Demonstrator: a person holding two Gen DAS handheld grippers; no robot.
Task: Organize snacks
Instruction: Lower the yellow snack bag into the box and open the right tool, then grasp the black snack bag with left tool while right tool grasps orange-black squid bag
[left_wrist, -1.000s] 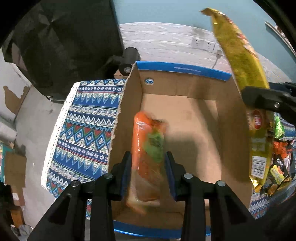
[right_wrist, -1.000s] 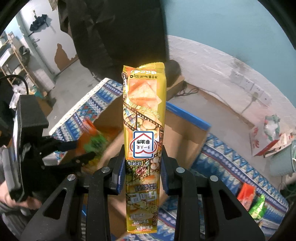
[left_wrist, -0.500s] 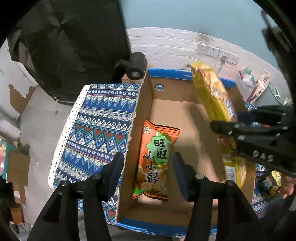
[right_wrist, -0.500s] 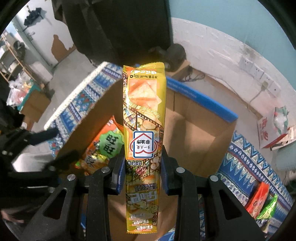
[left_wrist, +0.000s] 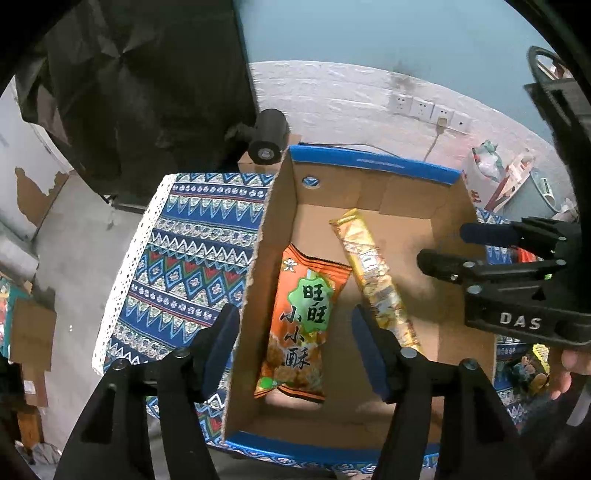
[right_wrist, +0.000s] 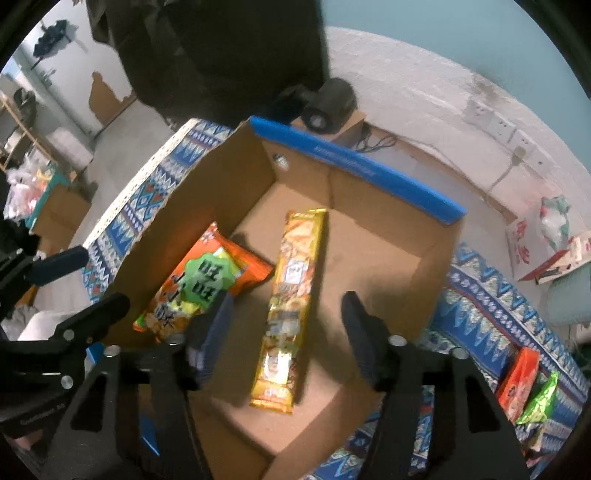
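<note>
An open cardboard box (left_wrist: 450, 221) (right_wrist: 207, 184) with blue rims stands on a patterned cloth. An orange snack bag (left_wrist: 301, 325) (right_wrist: 201, 282) lies flat on the box floor at its left side. A long yellow snack pack (left_wrist: 373, 277) (right_wrist: 291, 299) lies beside it in the middle of the box. My left gripper (left_wrist: 295, 339) is open and empty above the orange bag. My right gripper (right_wrist: 286, 328) is open and empty above the yellow pack; it also shows in the left wrist view (left_wrist: 443, 247), over the box's right wall.
The patterned blue tablecloth (left_wrist: 184, 258) covers the table left of the box. More snack packs (right_wrist: 528, 384) lie on the cloth right of the box. A black cylinder (left_wrist: 267, 136) sits behind the box. Wall sockets (left_wrist: 428, 109) and a bag (right_wrist: 546, 236) are at the back.
The left gripper opened and dropped the orange bag into the box, then rose. The right gripper carried the yellow pack over the box, opened, and the pack now lies on the box floor.
</note>
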